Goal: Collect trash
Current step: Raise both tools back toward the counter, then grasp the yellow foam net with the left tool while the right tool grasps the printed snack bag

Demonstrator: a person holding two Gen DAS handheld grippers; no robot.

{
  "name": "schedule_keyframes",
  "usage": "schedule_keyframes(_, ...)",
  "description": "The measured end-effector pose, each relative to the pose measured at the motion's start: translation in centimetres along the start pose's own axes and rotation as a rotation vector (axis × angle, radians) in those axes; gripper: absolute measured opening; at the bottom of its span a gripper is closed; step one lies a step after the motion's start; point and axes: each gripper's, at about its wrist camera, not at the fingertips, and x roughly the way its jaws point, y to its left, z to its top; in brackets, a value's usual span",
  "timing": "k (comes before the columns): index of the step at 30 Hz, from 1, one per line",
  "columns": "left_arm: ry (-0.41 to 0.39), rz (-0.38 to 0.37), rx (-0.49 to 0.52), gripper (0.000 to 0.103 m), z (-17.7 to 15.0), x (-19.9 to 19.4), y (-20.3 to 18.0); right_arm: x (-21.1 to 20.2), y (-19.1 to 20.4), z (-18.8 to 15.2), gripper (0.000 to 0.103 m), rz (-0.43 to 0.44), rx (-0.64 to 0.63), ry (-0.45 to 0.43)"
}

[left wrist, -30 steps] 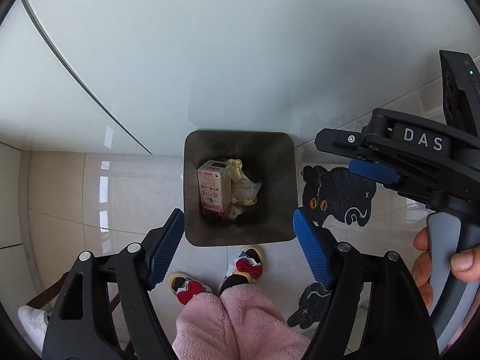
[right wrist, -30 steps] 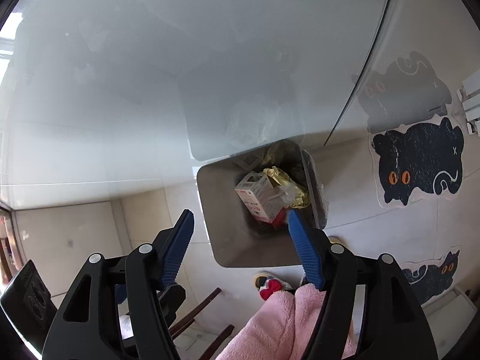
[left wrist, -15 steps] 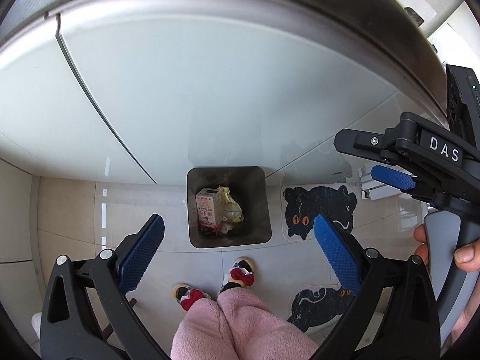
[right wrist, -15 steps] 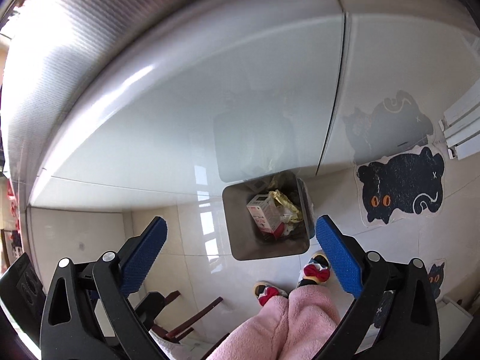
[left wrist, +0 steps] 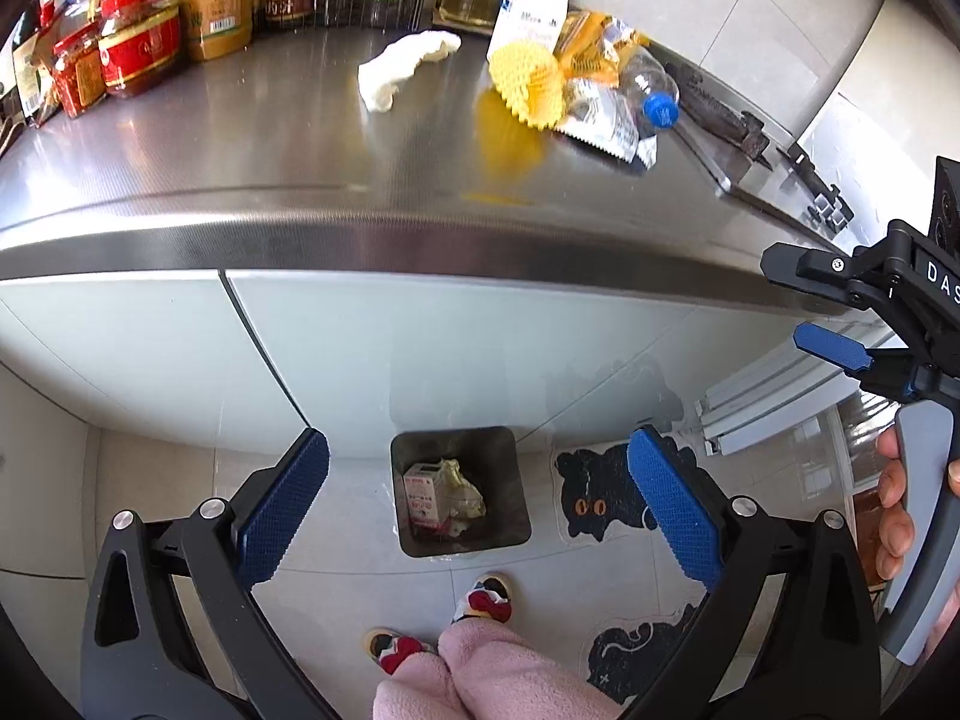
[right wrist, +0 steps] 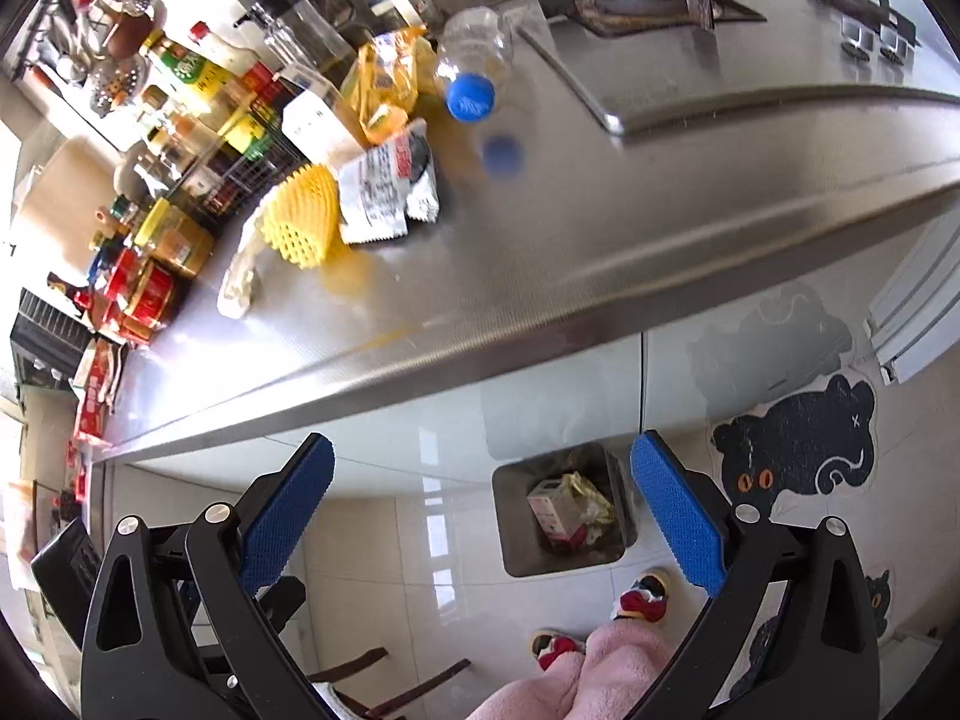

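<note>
Left hand-held gripper [left wrist: 477,507] spread wide, nothing between its blue pads [left wrist: 282,504], held high above the floor and looking down past the table edge. Right hand-held gripper [right wrist: 480,507] likewise wide apart and empty-handed, blue pads [right wrist: 678,516] framing the floor below; also visible at the right edge of the left wrist view [left wrist: 864,324], gripped by the person's hand [left wrist: 897,510]. Down on the tiled floor [left wrist: 336,594], close against the pale cabinet front [left wrist: 420,348], a square grey trash bin [left wrist: 516,480], open-topped, holding a small white-and-red carton [left wrist: 420,498] on the left and crumpled yellowish paper [left wrist: 462,492] on the right. Just right of the bin, a black cat-shaped mat [left wrist: 606,498]; a second one nearer [left wrist: 636,654]. Near the bin's near edge, the person's slippers [left wrist: 486,597] and pink fleecy trouser legs [left wrist: 480,672]. Up on the steel table [left wrist: 270,138], more trash left lying: a crumpled white tissue [left wrist: 402,69] near the middle, then to the right a yellow foam fruit net [left wrist: 528,81] touching a white printed wrapper [left wrist: 606,120], a yellow snack bag [left wrist: 588,51] behind them, a clear plastic bottle with a blue cap [left wrist: 651,90] on its side at the far right of the pile, and a white carton [left wrist: 531,15] standing at the back. Along the far left of the table, jars and sauce bottles [left wrist: 141,45] in a row. To the right, beyond the pile, a stove top [right wrist: 648,0].
</note>
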Motion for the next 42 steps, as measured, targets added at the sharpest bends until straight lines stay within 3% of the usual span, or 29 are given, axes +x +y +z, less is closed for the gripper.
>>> schedule_keyframes(11,-0.129,0.001,0.008,0.095,6.8,-2.1,-0.1,-0.3,2.0,5.0,0.100,0.036,-0.039,-0.060)
schedule_keyframes(13,-0.149,-0.006,0.023,0.088,8.1,-2.1,-0.5,0.1,2.5,6.2,0.097,0.043,-0.067,-0.068)
schedule_keyframes(14,-0.156,-0.014,0.029,0.083,8.8,-1.9,-0.7,0.5,2.9,6.9,0.090,0.048,-0.082,-0.063)
schedule_keyframes(15,-0.157,-0.026,0.035,0.074,9.4,-1.7,-0.9,1.0,3.2,7.6,0.087,0.055,-0.093,-0.054)
schedule_keyframes(17,-0.152,-0.041,0.045,0.069,10.7,-1.0,-1.4,1.8,3.6,9.0,0.082,0.063,-0.101,-0.046)
schedule_keyframes(26,-0.133,-0.062,0.078,0.069,14.8,2.9,-3.5,6.1,3.3,13.0,0.082,0.079,-0.088,0.013)
schedule_keyframes(32,-0.105,-0.057,0.071,0.064,16.4,5.5,-3.8,8.6,3.0,14.0,0.073,0.107,-0.076,0.070)
schedule_keyframes(38,-0.092,-0.045,0.034,0.062,17.4,7.1,-3.2,10.0,3.3,14.4,0.072,0.126,-0.086,0.103)
schedule_keyframes(42,-0.067,-0.036,0.055,0.045,17.7,7.9,-3.4,10.9,3.5,14.3,0.065,0.142,-0.086,0.127)
